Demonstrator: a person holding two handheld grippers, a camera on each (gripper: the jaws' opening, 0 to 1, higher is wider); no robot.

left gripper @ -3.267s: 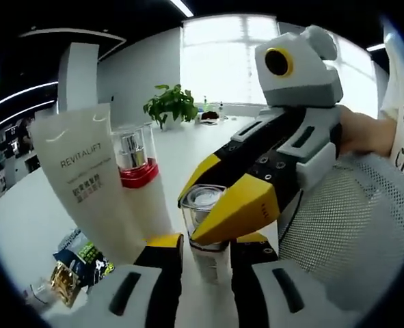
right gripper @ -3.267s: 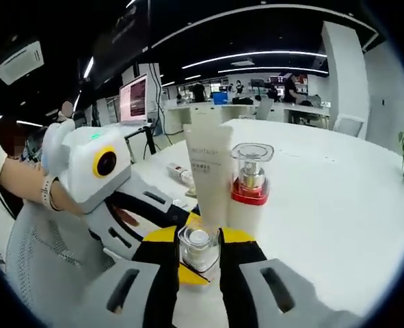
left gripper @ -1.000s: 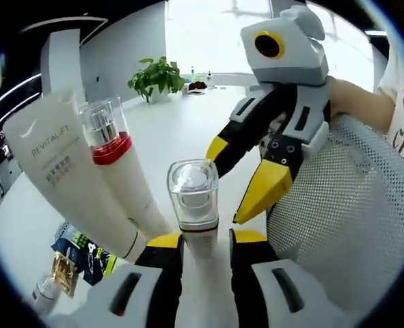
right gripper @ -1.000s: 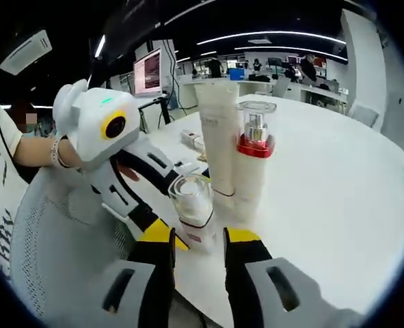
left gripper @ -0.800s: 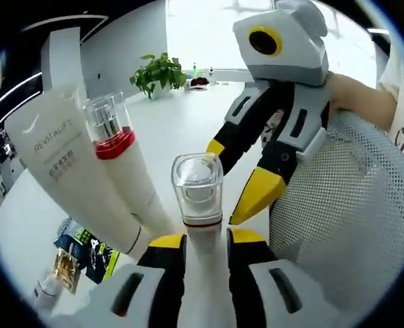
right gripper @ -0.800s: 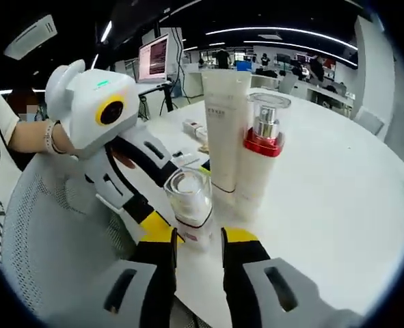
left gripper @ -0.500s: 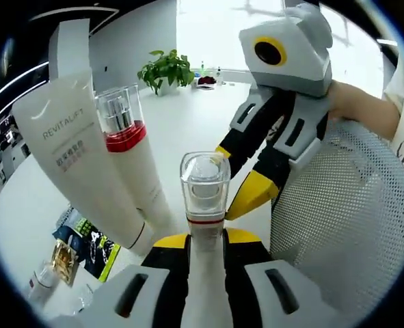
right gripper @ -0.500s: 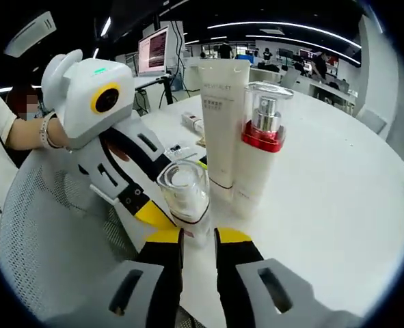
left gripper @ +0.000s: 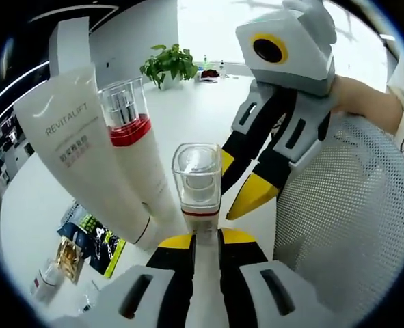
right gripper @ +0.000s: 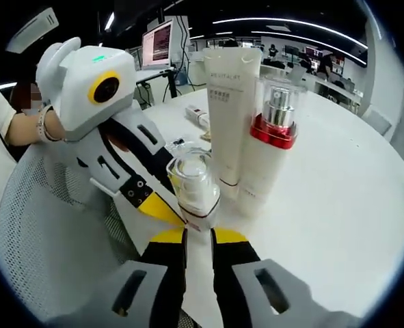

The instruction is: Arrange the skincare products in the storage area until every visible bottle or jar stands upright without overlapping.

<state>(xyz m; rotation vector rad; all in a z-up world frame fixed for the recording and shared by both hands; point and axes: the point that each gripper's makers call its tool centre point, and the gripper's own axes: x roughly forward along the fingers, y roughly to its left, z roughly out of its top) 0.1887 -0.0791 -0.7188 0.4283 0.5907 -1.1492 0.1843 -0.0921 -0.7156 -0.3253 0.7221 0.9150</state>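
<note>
Small bottle: white body, thin red band, clear square cap with thick glassy walls. Upright on the white table, near its edge. In the left gripper view the left gripper has its yellow-tipped black jaws drawn in tight against the bottle's body, one on each side, clamped on it. The right gripper reaches in from the right of that view, slanting down, one yellow tip beside the cap.

Right gripper view: same bottle just ahead of the right gripper. Jaws nearly together, a narrow gap between them; the bottle's lower part sits at that gap, but whether they press on it cannot be told. The left gripper comes in from the left, held by a hand whose wrist wears a band.

Behind the small bottle: a tall white squeeze tube, flat and matte, printed REVITALIFT, standing on its cap. Touching it, a pump bottle, white with a red collar and clear cap. Both upright.

Lower left, dark printed packets and small items, blurred. A potted plant far back. White mesh chair back on the right.
</note>
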